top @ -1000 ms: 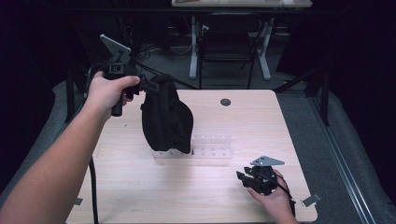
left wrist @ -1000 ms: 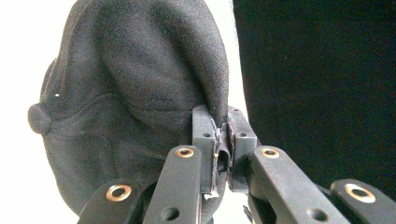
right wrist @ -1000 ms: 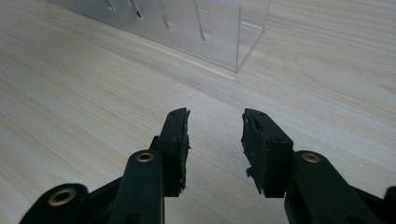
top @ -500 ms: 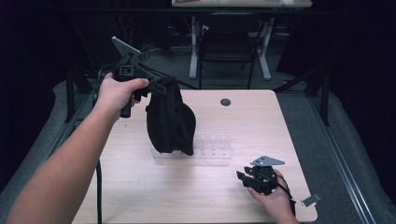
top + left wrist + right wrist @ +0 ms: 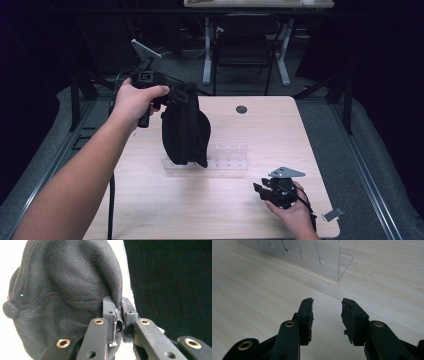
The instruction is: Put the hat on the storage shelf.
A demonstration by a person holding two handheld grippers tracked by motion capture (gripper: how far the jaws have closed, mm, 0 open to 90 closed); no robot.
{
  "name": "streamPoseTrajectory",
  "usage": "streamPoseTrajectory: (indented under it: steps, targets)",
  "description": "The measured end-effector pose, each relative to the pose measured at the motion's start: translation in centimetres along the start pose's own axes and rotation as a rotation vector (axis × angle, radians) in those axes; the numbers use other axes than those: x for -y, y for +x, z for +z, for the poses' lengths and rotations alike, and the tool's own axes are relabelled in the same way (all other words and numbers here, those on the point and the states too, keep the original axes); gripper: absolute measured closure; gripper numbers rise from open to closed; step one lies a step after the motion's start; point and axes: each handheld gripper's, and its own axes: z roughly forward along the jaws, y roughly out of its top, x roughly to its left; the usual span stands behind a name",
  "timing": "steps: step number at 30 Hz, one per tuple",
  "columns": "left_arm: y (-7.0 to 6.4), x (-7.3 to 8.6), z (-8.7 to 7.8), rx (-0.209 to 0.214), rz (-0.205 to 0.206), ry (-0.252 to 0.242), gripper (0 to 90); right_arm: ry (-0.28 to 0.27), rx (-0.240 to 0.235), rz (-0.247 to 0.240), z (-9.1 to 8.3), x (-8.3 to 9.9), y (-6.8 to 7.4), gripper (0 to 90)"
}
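High view shows our left gripper (image 5: pixel 176 95) raised, jaws clenched on a black cap (image 5: pixel 184 127) hanging above the clear rack (image 5: pixel 225 160) to keep it free, while our right gripper (image 5: pixel 264 192) rests released on the counter (image 5: pixel 150 210).

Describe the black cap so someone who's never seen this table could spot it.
Start at the light wooden table, then the clear acrylic rack at its middle. The black cap hangs above the rack's left end, pinched by the left gripper; it is the one soft, dark fabric item.
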Motion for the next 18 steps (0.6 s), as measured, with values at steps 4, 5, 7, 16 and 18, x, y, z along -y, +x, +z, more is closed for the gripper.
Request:
streamPoseTrajectory:
  steps: [4,5,7,16,18]
  targets:
    - [-0.3,0.1,0.3,0.006,0.009,0.001,84.5,-0.026,-0.008,-0.008,0.0,-0.4,0.6,60.4]
    - [-0.4,0.1,0.3,0.007,0.010,0.001,84.5,-0.027,-0.016,-0.007,0.0,-0.6,0.8,60.4]
    - [-0.4,0.2,0.5,0.012,0.008,-0.004,84.5,-0.043,-0.031,-0.006,0.0,-1.1,1.4,60.0]
    - [-0.2,0.2,0.7,0.026,0.010,-0.002,84.4,-0.041,-0.101,-0.071,0.8,-4.2,4.1,60.8]
    - [-0.2,0.2,0.8,0.031,0.010,-0.001,84.3,-0.042,-0.107,-0.077,1.0,-4.6,4.4,60.9]
